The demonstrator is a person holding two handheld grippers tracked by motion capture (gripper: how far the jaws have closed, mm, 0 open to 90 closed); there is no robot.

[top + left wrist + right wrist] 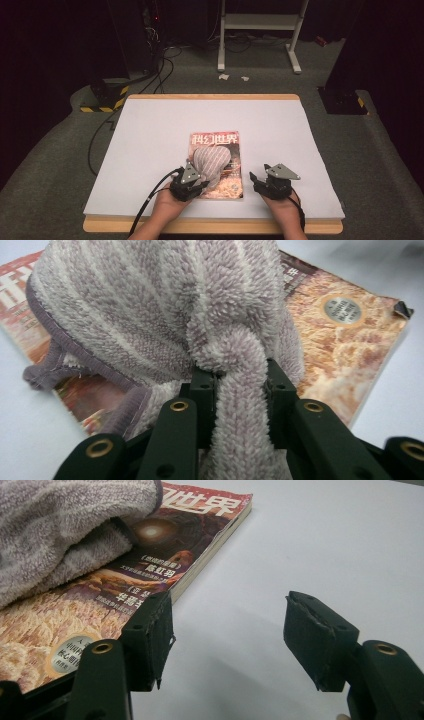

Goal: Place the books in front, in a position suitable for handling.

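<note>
Between the jaws of the left gripper [241, 385] sits a twisted end of the striped fleece towel [165, 305], clamped tight; its bulk lies just beyond them on the magazine [345, 340]. Right gripper [227, 640] has jaws apart with nothing between, the magazine edge just beside its left jaw, on the white table cover [325, 540].

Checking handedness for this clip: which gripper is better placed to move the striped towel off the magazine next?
Left. The left gripper is already clamped on the striped towel lying on the magazine; the right gripper stands open beside the magazine, holding nothing.
</note>
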